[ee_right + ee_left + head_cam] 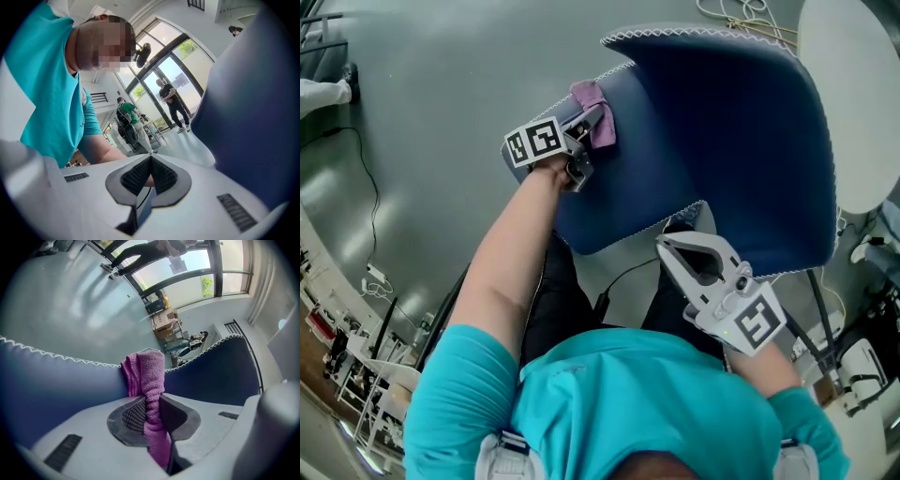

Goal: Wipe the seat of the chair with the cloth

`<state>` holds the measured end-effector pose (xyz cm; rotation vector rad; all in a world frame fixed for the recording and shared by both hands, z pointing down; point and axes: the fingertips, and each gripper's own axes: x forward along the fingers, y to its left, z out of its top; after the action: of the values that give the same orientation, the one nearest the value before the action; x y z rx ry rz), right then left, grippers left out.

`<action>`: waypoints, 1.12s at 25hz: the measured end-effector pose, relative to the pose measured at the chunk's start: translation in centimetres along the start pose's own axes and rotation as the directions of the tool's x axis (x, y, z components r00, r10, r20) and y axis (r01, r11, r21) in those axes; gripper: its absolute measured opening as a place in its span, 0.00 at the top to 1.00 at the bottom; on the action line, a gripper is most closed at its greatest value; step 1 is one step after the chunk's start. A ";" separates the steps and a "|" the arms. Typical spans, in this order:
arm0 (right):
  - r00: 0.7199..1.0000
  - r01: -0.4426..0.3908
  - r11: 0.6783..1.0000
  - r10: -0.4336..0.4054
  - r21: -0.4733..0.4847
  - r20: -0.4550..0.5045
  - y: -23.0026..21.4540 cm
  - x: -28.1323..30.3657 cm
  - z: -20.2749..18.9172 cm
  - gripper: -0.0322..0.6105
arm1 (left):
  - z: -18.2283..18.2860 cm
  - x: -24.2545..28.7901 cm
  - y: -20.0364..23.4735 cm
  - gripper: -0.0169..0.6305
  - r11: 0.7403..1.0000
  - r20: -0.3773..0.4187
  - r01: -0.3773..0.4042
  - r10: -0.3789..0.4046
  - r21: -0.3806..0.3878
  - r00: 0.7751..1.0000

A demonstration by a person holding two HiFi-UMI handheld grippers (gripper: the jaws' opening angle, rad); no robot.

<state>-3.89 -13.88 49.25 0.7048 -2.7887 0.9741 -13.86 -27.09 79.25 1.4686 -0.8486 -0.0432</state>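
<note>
Jaws of our left gripper point(152, 414) clamp the pink cloth point(149, 371) at the chair point(722, 141) rim. Right gripper point(151, 164) jaws are together, empty. We judge wiping is starting; next, press the cloth down and sweep it across the seat.

You have no word, brand, number or sign to read in any view. The far cardboard boxes point(164, 323) are too blurred.

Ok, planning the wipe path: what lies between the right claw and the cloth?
Just the chair's bare blue seat, in the head view, from the right claw to the cloth held by the left claw.
</note>
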 end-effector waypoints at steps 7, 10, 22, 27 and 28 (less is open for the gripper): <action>1.000 0.009 1.000 -0.009 0.001 0.006 0.0 0.1 -0.4 0.95 | 0.3 0.8 0.0 0.87 1.000 -0.008 0.005 -0.005 0.007 1.000; 1.000 0.013 1.000 -0.013 0.001 0.012 -0.8 -0.9 0.3 0.95 | 0.2 2.5 -1.5 0.87 1.000 -0.013 0.011 -0.011 0.008 1.000; 0.999 0.016 1.000 -0.016 0.001 0.035 -0.5 -2.5 0.4 0.95 | -0.7 7.0 -4.4 0.87 1.000 -0.048 0.011 -0.010 0.021 0.999; 0.999 0.015 1.000 -0.015 0.010 0.033 -0.5 -2.9 0.3 0.95 | -0.5 8.1 -4.8 0.87 1.000 -0.049 0.006 -0.006 0.019 0.999; 0.999 0.013 1.000 -0.014 0.011 0.032 -0.3 -2.9 0.2 0.95 | -0.5 8.0 -4.7 0.87 1.000 -0.048 0.007 -0.006 0.017 0.999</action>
<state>-1.19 -13.14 48.55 0.7463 -2.8045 0.9848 -5.71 -31.51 78.96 1.4832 -0.8077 -0.0055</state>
